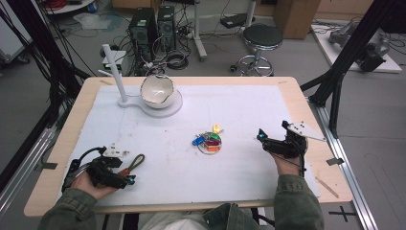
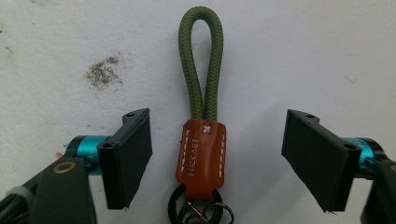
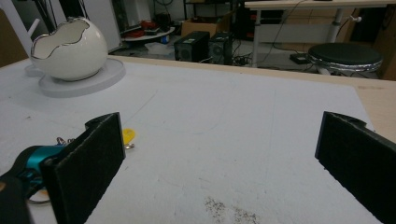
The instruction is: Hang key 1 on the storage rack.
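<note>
Both forearms wear olive-green sleeves with buttoned cuffs. The left tool has two flat, matte black rectangular pads, each fixed by small screws to a teal metal cylinder; a brass-coloured rivet sits in the black link behind. The right tool has matching black pads, carries a grey three-cornered plate with dark dots, and trails a black cable.

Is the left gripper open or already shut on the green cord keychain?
Open. The left gripper has its jaws spread either side of the keychain, touching neither cord nor leather tab.
</note>
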The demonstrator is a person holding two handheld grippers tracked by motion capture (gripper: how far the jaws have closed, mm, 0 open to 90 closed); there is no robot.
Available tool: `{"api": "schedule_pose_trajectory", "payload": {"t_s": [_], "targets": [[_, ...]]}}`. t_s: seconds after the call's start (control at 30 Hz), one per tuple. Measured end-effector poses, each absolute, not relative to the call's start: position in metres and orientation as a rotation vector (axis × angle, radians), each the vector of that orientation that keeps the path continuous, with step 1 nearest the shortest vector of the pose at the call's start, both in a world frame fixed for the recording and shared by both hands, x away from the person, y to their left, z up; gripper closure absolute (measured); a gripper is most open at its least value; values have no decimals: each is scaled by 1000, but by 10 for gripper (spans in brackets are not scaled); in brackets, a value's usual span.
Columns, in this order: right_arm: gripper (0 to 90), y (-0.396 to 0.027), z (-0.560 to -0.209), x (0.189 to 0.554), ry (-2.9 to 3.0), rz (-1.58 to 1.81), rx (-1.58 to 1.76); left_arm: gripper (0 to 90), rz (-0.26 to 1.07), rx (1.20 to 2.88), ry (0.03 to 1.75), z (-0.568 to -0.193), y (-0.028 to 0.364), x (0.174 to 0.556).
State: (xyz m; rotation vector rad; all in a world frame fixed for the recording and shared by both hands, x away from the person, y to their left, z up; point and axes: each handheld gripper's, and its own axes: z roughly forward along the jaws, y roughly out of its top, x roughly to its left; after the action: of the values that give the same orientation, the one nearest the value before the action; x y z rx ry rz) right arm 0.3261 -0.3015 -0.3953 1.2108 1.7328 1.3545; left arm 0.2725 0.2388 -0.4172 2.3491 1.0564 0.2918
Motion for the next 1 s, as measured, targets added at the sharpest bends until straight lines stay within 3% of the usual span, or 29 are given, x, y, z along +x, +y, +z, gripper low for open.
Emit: {"api": "schedule_pose_trajectory", "payload": {"t_s": [0.27,0.47,1.0], "targets": [[6,-302,-395,326,1725,1358,1209,409,348,2378,1101,-418,238,271],[6,-302,-395,326,1728,1361,1208,667,331,2398,1089,-419,238,271],[6,-301,-396,327,1742,1357,1206,695,330,2327,1118,-416,247,274]]}}
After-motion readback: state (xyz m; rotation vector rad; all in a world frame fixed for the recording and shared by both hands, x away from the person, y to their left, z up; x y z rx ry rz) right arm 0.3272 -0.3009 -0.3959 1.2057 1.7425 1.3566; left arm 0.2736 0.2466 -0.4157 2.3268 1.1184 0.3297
